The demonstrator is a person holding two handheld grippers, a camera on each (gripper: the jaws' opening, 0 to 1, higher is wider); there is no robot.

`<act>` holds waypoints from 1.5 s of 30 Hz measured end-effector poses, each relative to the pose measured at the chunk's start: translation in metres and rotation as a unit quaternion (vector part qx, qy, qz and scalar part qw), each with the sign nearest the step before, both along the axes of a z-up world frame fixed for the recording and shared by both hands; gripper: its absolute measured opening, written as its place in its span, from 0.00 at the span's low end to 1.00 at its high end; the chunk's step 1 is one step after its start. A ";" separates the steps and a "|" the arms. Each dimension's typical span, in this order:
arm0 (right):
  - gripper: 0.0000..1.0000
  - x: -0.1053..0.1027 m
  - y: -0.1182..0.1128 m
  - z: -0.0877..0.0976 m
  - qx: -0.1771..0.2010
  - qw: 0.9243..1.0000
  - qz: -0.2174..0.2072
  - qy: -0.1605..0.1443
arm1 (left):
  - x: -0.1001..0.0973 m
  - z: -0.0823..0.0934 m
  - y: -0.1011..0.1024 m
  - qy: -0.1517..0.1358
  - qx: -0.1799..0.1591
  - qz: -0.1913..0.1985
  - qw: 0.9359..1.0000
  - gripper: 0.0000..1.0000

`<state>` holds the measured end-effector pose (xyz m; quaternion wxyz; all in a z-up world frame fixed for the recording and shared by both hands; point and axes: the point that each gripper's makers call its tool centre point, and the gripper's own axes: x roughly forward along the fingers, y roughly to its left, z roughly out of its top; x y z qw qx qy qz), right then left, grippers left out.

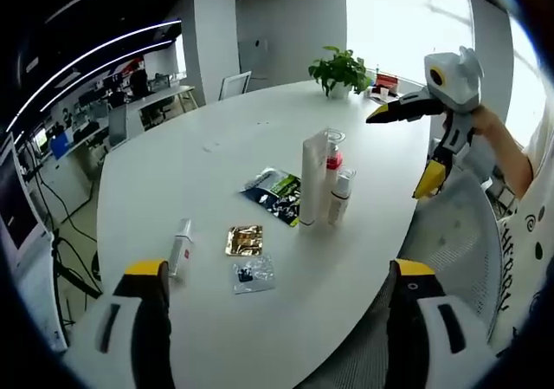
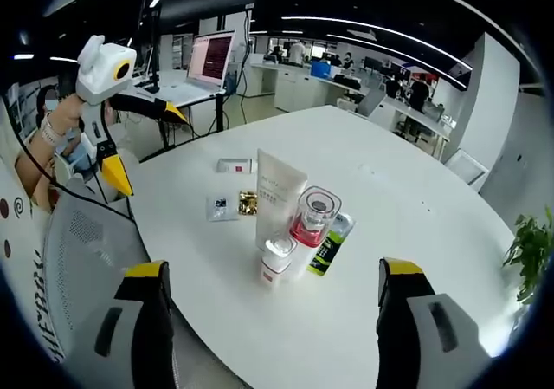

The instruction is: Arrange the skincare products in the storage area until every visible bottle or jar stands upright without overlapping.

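On glossy white table [image 1: 199,155], flat-sided tube [image 1: 312,179] upright.

No label or print is legible — lettering on the white tube [image 2: 277,194] blurs.

Left gripper [image 1: 277,272] jaws spread, right gripper [image 2: 270,272] jaws spread

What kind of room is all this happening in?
It looks like an open-plan office: a large white meeting table with a potted plant, rows of desks with monitors behind, and a laptop on a side desk.
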<state>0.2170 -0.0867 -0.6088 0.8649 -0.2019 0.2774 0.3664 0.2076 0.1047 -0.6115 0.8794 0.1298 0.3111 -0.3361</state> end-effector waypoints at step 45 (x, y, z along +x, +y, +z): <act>0.94 0.012 0.000 -0.013 0.014 1.000 -0.008 0.019 | 0.081 -0.068 0.029 0.053 0.013 0.016 0.998 0.99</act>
